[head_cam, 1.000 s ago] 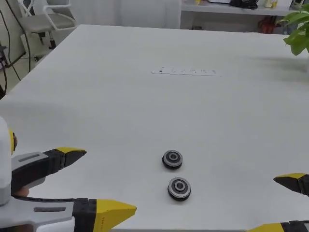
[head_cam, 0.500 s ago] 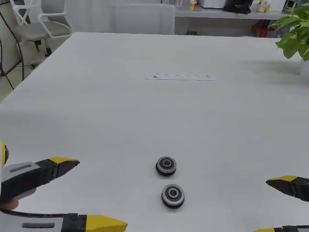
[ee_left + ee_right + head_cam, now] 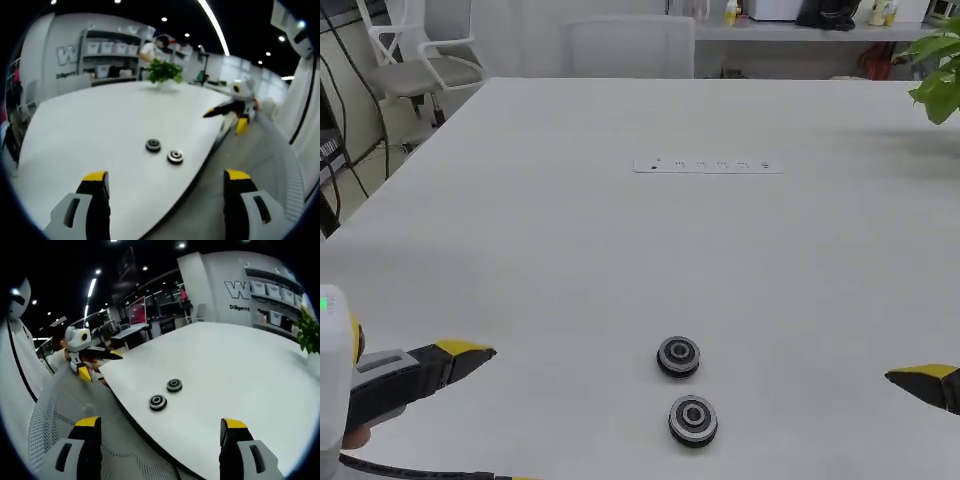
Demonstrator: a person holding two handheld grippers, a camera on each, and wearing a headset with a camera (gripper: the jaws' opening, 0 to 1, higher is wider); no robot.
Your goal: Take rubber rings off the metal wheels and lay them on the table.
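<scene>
Left gripper view, tool: the left gripper point(image 3: 165, 176) is seen released, its two black jaws with yellow tips spread wide and nothing between them.
Left gripper view, wheels: the edge wheel point(image 3: 175, 157) and the inner wheel point(image 3: 153, 145) lie flat ahead of the jaws, in line with the gap. They are just beside each other and apart from the tips.
Left gripper view, rings: a dark rubber ring point(image 3: 169, 158) is judged to be seated on each wheel. None is laid on the table point(image 3: 90, 125).
Right gripper view, tool: the right gripper point(image 3: 160, 422) is likewise slack and wide, holding nothing. Both wheels lie ahead of it, the edge wheel nearer its jaws.
Right gripper view, risk: the edge wheel sits close to the table's rounded rim, so a sideways nudge from a jaw could send it off.
Head view, risk: the wheels lie near each other between the two grippers, so a jaw closing on one may knock the other. Unless the hub is pinned by one gripper, the whole wheel would probably slide rather than give up its ring.
Head view, materials: each wheel is a small round disc with a silvery metal hub, a central bore and a snug black outer band.
Head view, surface: the table is pale, matte, smooth and flat, so little grip is offered.
Head view, jaws: the tips taper to hard points, which may slip on a thin ring.
</scene>
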